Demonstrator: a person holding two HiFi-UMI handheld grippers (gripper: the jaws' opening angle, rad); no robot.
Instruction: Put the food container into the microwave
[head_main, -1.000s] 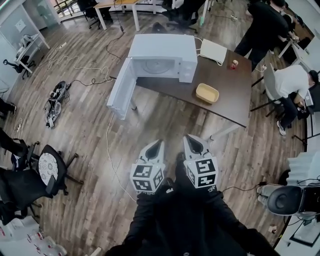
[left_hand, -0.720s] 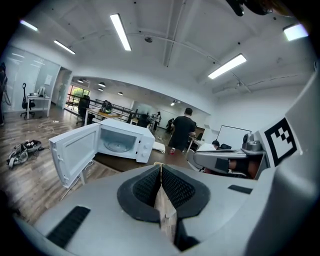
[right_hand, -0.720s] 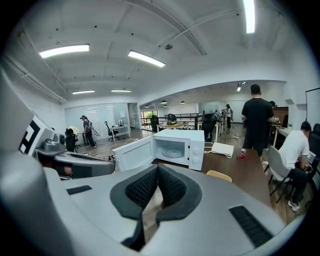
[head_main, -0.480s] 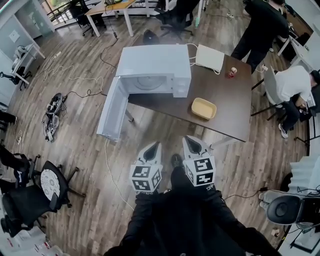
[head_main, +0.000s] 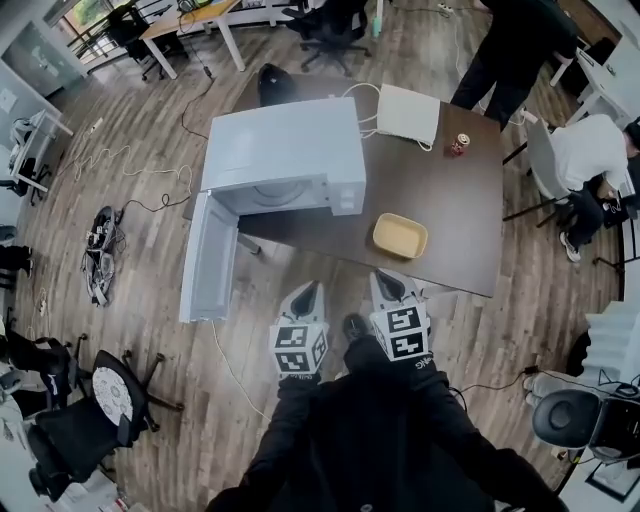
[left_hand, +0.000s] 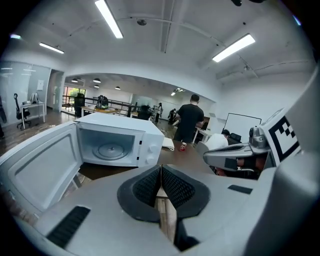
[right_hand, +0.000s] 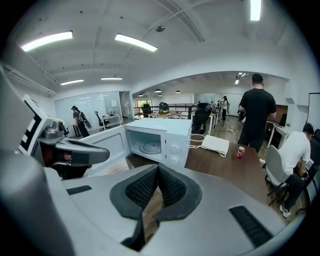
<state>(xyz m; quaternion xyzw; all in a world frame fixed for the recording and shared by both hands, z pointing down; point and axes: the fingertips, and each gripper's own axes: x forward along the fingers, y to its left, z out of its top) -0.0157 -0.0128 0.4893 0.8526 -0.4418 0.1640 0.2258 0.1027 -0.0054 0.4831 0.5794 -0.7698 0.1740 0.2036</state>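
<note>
I judge the step in hand to be the approach to the food container (head_main: 400, 236). This shallow yellow tray lies on the dark table (head_main: 470, 225), to the right of the white microwave (head_main: 283, 150) and a little nearer than it, apart from it. The left gripper (head_main: 306, 292) and the right gripper (head_main: 386, 283) are both near the person, short of the table's near edge. The jaws of each are pressed together with nothing between them.

The right gripper is closer to the container, so it should probably part its jaws early, come down on the near rim and close on that wall. The microwave door (head_main: 208, 258) stands open toward the near left and the glass turntable (left_hand: 109, 149) is free. The container should go in level, from the front, keeping away from the door.
</note>
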